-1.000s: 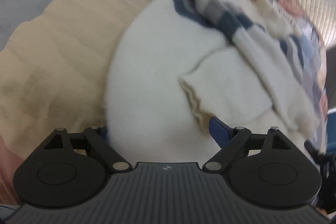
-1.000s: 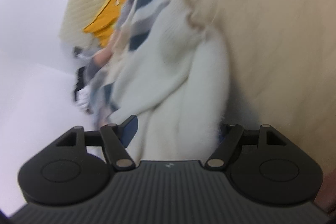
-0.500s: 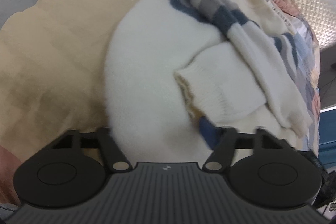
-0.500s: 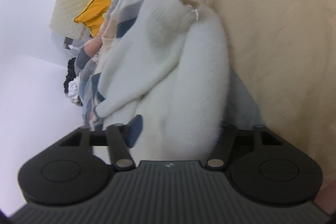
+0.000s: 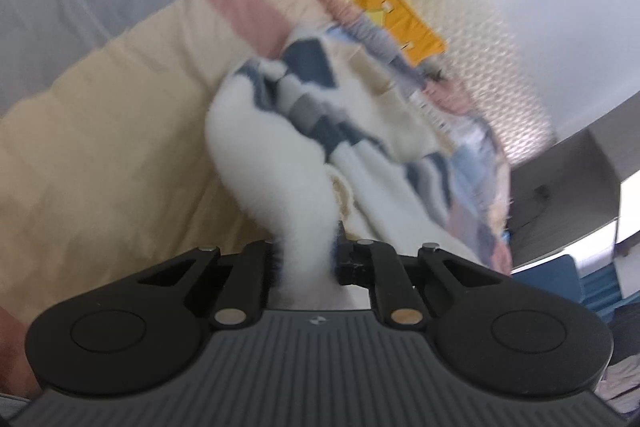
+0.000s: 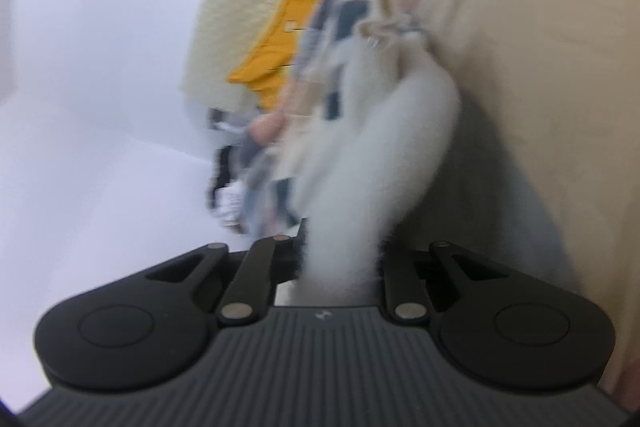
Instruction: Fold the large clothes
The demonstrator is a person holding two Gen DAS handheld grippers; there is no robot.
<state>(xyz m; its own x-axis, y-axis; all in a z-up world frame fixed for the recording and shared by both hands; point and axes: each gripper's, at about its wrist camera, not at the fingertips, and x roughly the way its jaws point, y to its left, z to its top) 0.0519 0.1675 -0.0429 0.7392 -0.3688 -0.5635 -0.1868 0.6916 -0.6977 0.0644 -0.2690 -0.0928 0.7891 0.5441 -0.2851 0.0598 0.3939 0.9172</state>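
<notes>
A white fluffy sweater [image 5: 264, 147] with navy and grey stripes lies bunched on a beige bedspread [image 5: 100, 155]. My left gripper [image 5: 306, 249] pinches a thick fold of its white fabric, and the jaws are closing on it; the fold rises taut from the heap. In the right wrist view the same sweater [image 6: 384, 147] stretches up from the bed into my right gripper [image 6: 342, 247], whose jaws are also closing with the white fabric squeezed between them. The fabric hides both pairs of fingertips.
A yellow cushion [image 5: 380, 3] leans on a quilted cream headboard [image 5: 472, 39] at the far end of the bed. More patterned clothes [image 5: 476, 163] lie beside the sweater. White wall [image 6: 100, 67] fills the left of the right wrist view.
Both grippers went from wide open around the sweater to pinched on its white fabric. The left one lifted and tilted up, pulling the fold with it; both views are now blurred.
</notes>
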